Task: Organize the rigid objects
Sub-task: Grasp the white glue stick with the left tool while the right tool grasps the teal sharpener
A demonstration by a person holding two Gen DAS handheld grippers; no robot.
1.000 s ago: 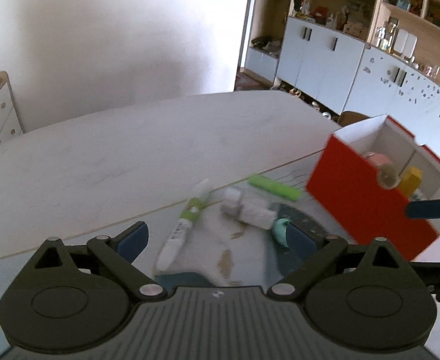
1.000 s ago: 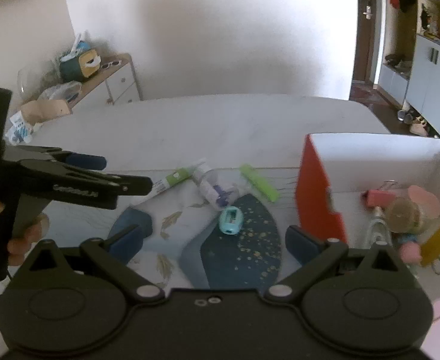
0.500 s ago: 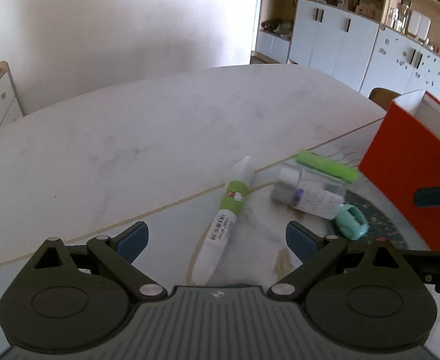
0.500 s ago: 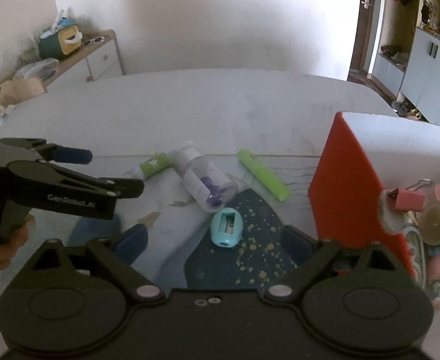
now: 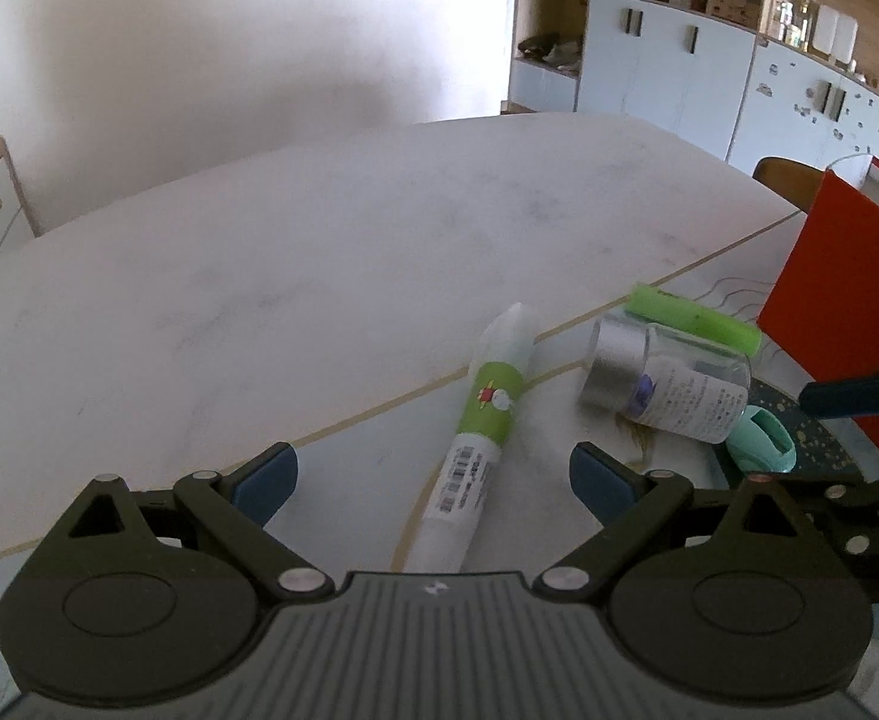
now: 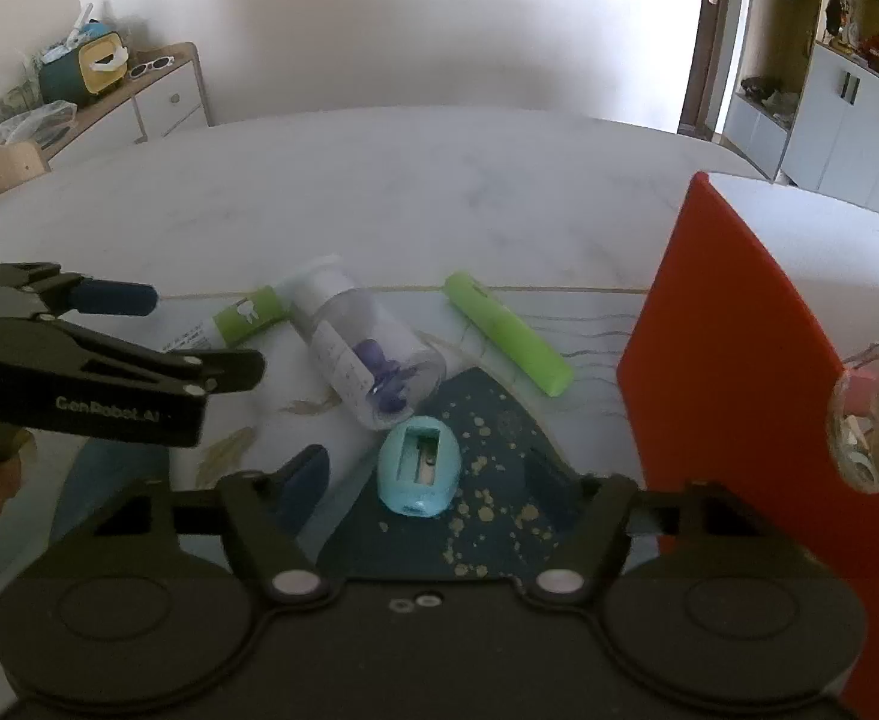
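Leftmost, the left gripper (image 5: 433, 471) is seen with its jaws spread wide; the white-and-green tube (image 5: 475, 438) lies on the table between its fingers (image 5: 262, 474), untouched by either pad, and the tube's near end is cut off behind the gripper body. In the right wrist view most of that tube (image 6: 246, 317) is hidden by the left gripper (image 6: 139, 330) and by the clear bottle (image 6: 367, 354), which lies on its side just to the tube's right; small purple pieces are made out inside, though what they are cannot be told. The teal sharpener (image 6: 420, 467) is found just in front of the bottle's base, on the dark speckled patch of the mat (image 6: 499, 456), and between the fingers of the right gripper (image 6: 427, 474), whose jaws are closing without either pad yet pressed on it. The right-hand finger is blurred against the dark mat. Right of the bottle, a green marker (image 6: 508, 333) lies apart from it. Farther right, the red box (image 6: 733, 360) is cut off by the frame edge, and its contents are glimpsed only as blurred shapes.
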